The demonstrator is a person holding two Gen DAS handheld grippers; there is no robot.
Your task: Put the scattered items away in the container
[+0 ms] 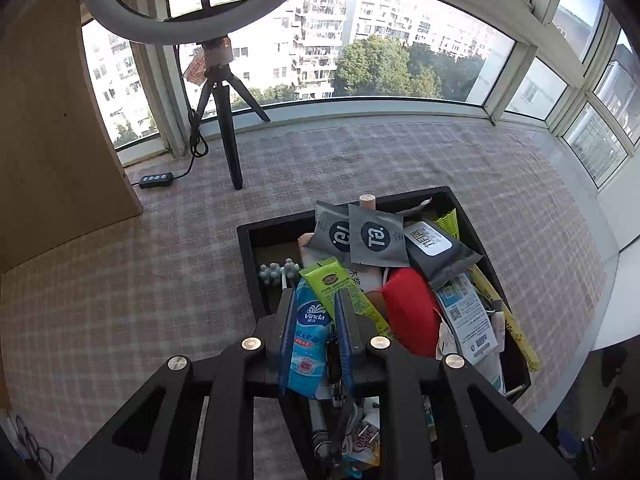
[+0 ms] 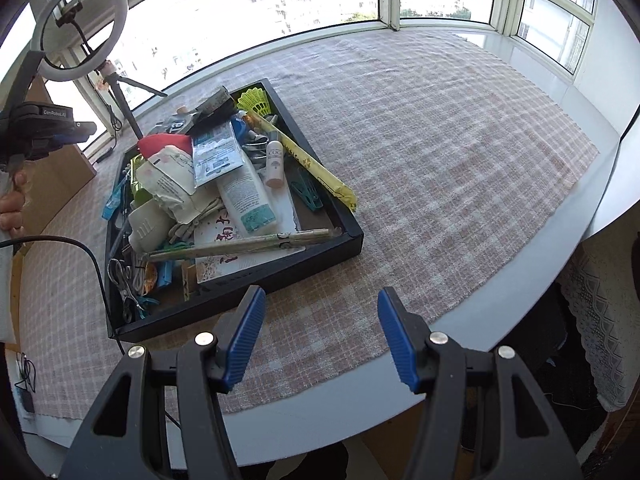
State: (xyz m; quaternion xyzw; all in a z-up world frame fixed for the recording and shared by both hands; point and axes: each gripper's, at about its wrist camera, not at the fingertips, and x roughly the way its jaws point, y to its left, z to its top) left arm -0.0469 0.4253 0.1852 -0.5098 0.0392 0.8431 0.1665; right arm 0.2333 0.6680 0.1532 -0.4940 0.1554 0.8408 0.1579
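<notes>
The left gripper (image 1: 314, 312) is clamped on a blue tissue pack (image 1: 310, 336), held above the full black tray (image 2: 280, 276) on the counter (image 2: 460, 152). The right gripper (image 2: 320, 336) hangs with fingers wide apart, holding nothing, just beside the tray's near wall.

From my right wrist view, the checked cloth (image 2: 440, 140) to the right of the black tray (image 2: 280, 276) lies bare out to the window, so I can pass there freely, and the strip between the tray's near wall and the table edge is open too. Over the tray, the heaped clutter rises above the rim, and a long yellow packet (image 2: 316, 168) overhangs its right wall. On the far left, the ring light tripod (image 1: 228, 120), its cable and a cardboard box (image 1: 52, 120) block the way.
</notes>
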